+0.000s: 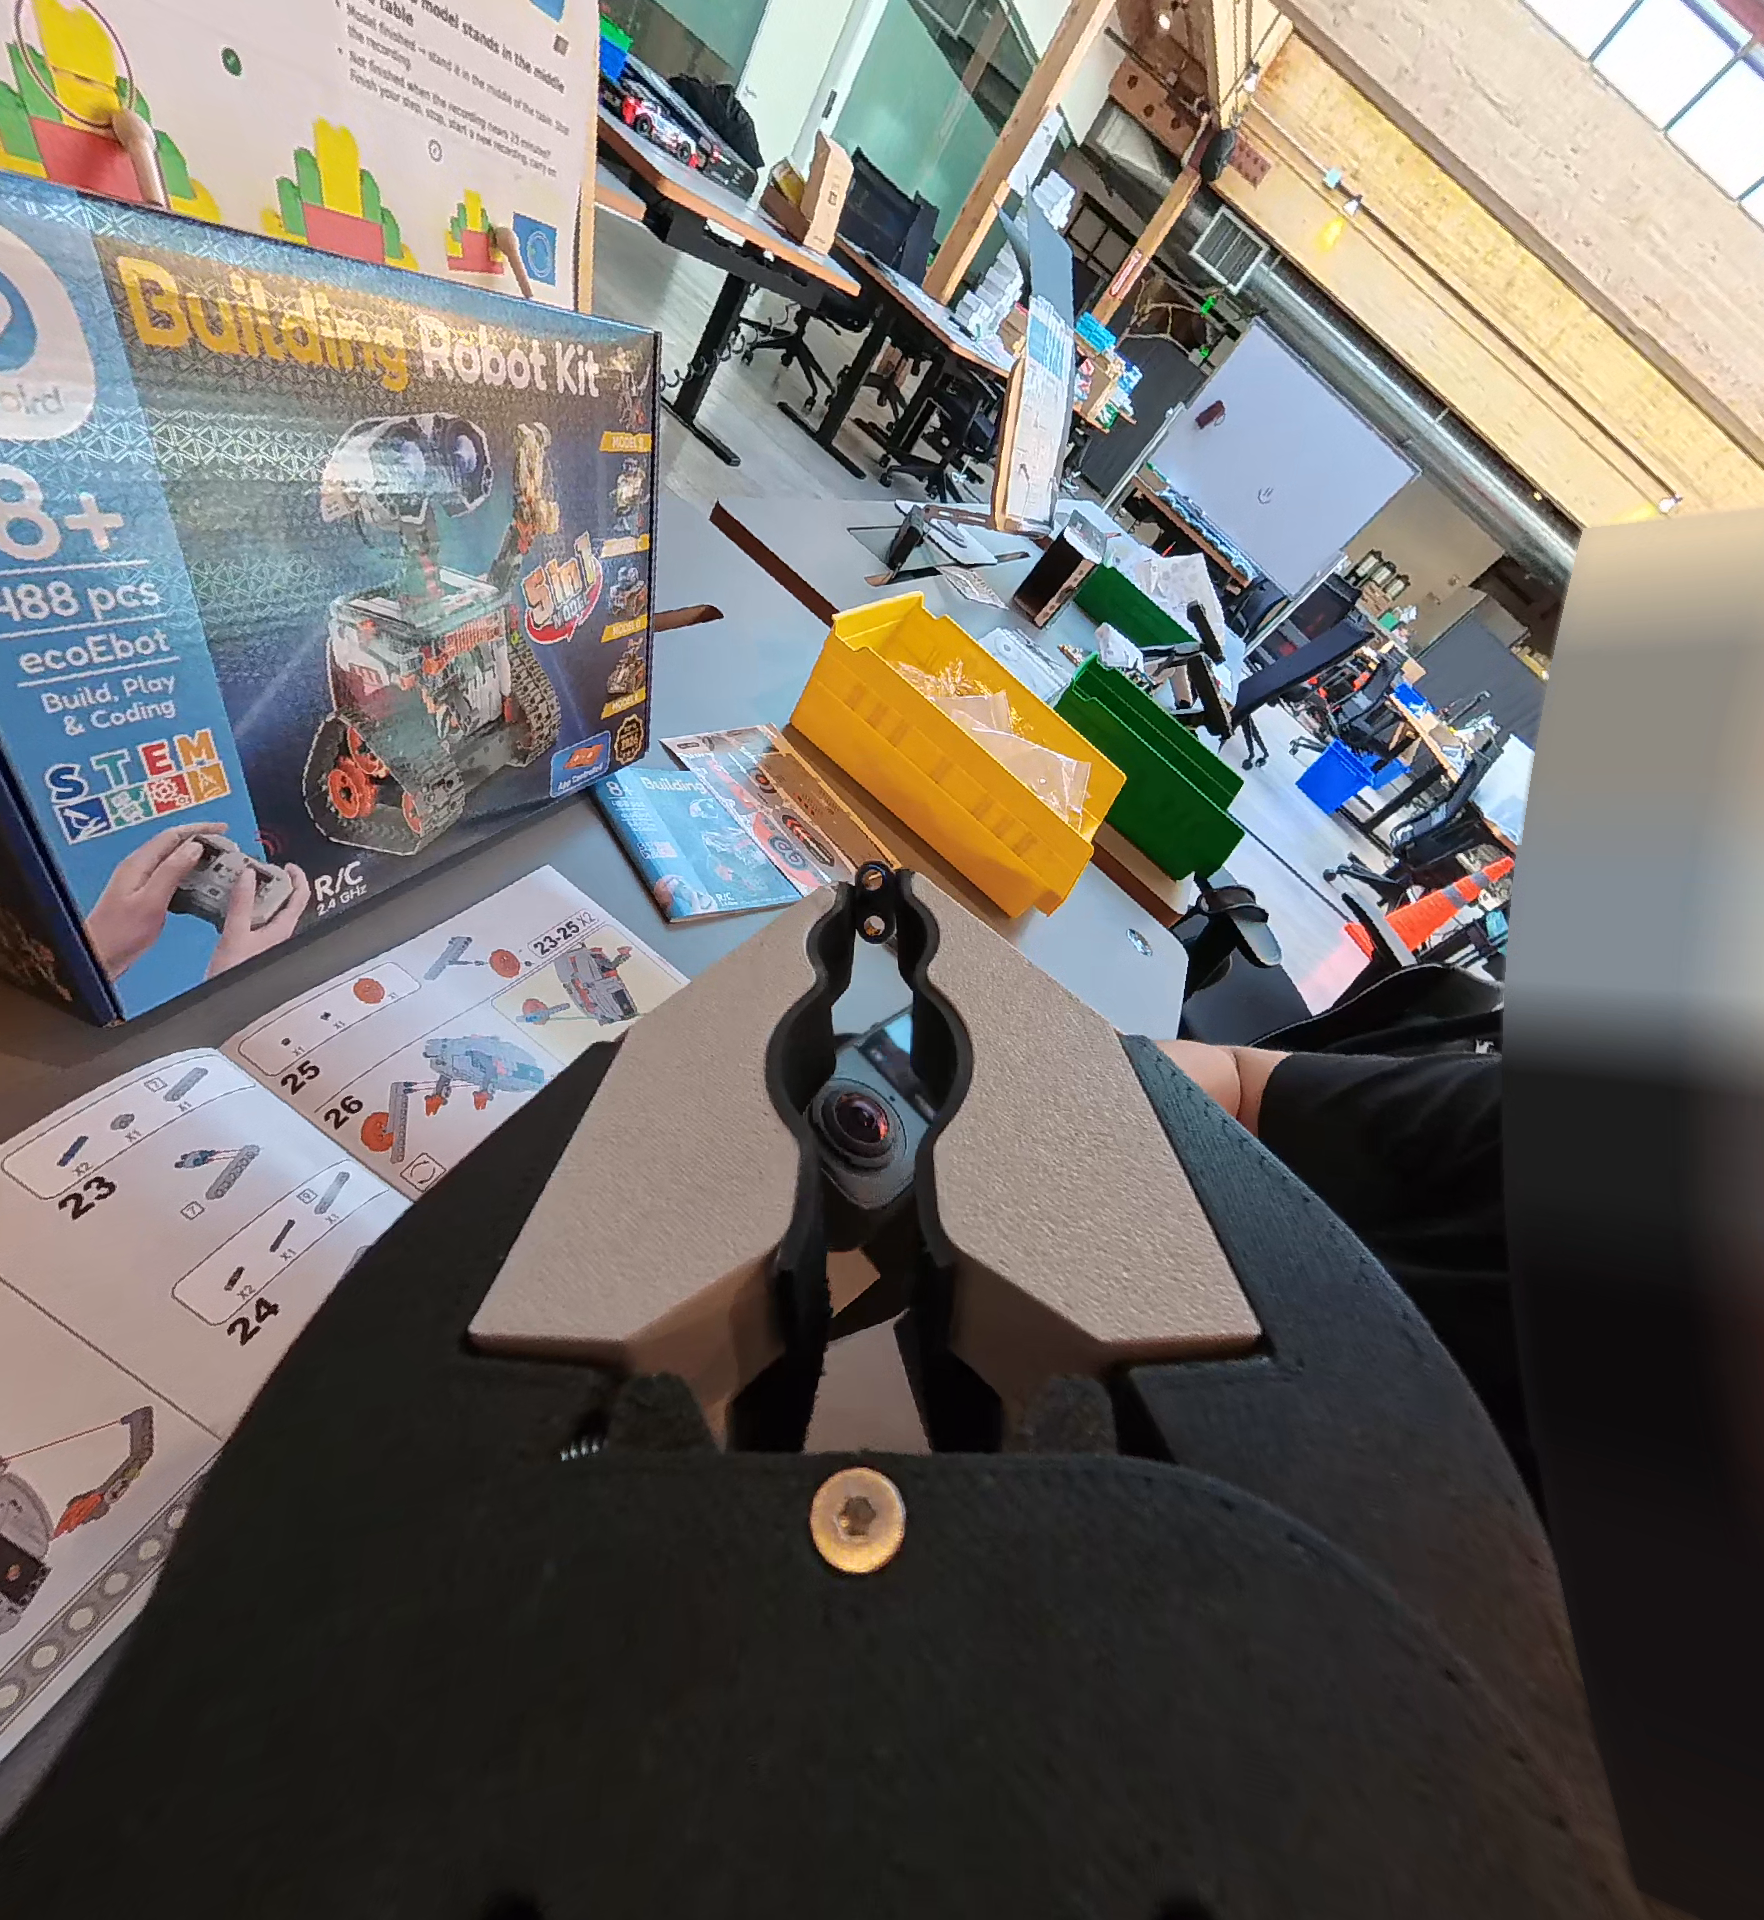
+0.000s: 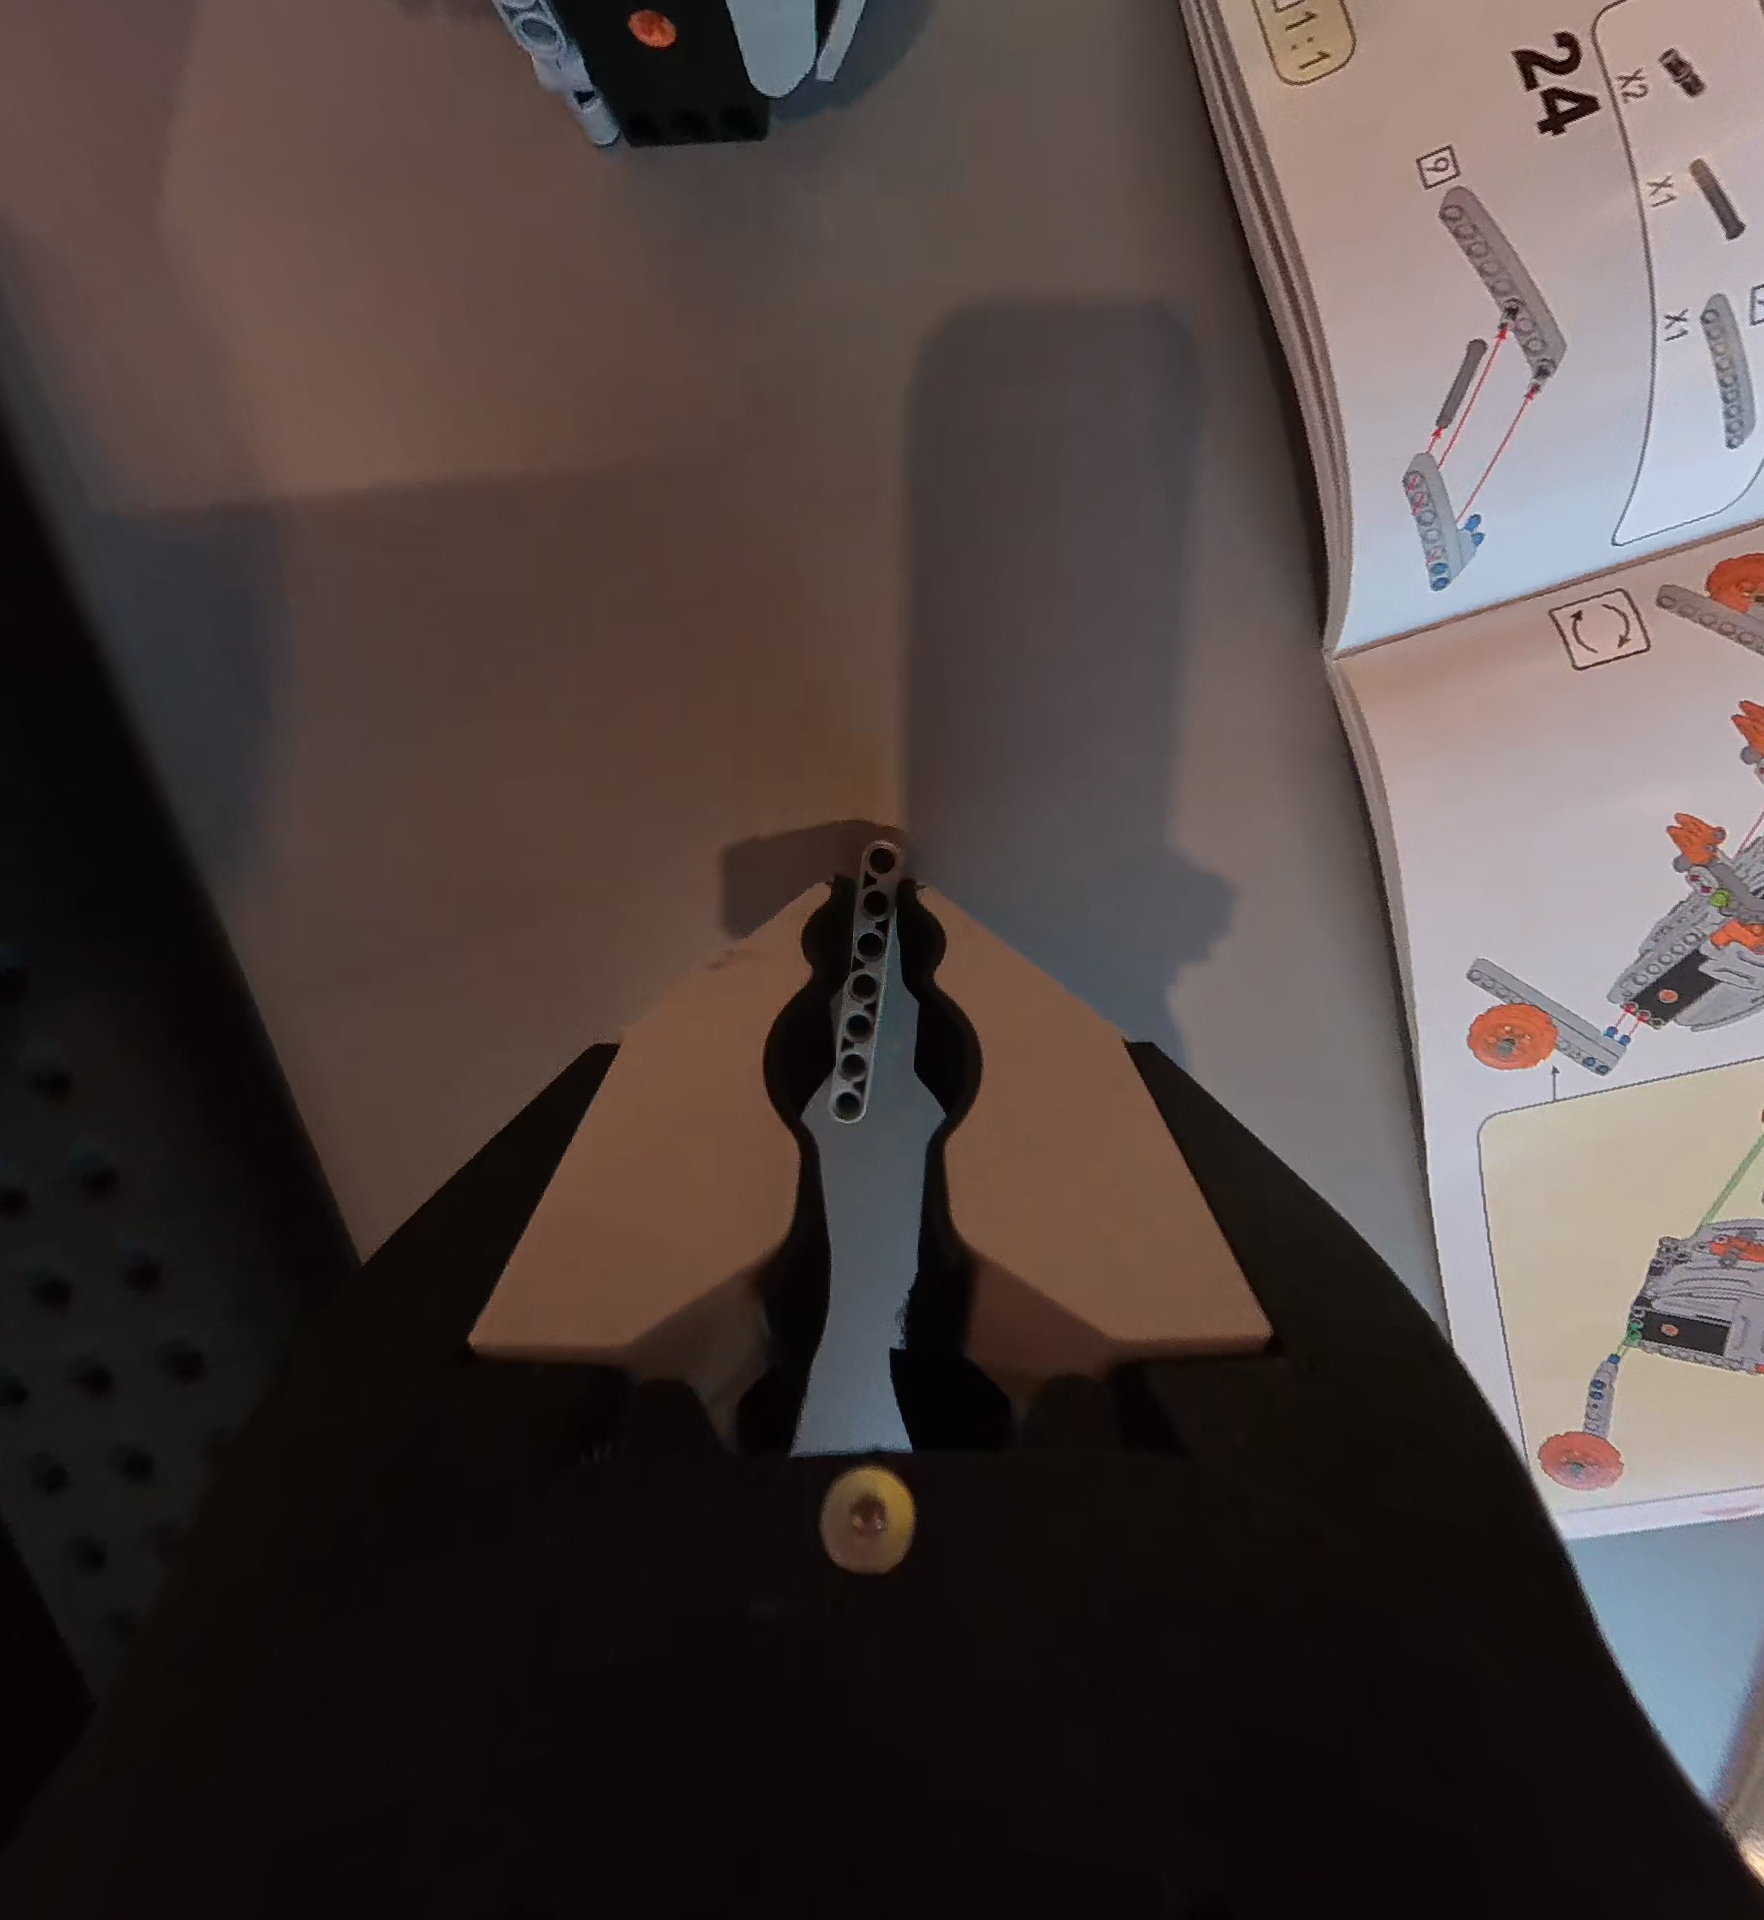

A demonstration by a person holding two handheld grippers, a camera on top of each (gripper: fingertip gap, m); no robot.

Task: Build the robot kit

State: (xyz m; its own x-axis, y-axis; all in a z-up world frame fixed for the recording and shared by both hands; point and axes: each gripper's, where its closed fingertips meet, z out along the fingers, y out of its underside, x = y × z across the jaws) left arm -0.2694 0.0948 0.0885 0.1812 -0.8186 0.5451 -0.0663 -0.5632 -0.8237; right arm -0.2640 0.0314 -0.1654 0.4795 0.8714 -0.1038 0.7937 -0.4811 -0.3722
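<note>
My left gripper [image 1: 875, 896] is shut on a small black piece with holes [image 1: 872, 881], which sticks out at its tips, held above the grey table [image 1: 743, 623]. A camera lens [image 1: 857, 1127] shows through the gap behind the fingers. My right gripper [image 2: 876, 883] is shut on a light grey beam with a row of holes [image 2: 862, 997]. The beam lies along the fingers and its end pokes past the tips, low over the table [image 2: 545, 520]. A partly built black and grey model [image 2: 691, 73] sits at the top edge of the right wrist view.
An open instruction booklet [image 1: 234, 1143] lies at the left, also in the right wrist view [image 2: 1605, 779]. A blue kit box [image 1: 286, 623] stands behind it. A yellow bin [image 1: 919, 790] with plastic bags, a green bin [image 1: 1169, 790] and leaflets [image 1: 712, 831] lie beyond. A person's black sleeve [image 1: 1377, 1143] is at the right. The tips of one gripper are about 25 cm away from the tips of the other.
</note>
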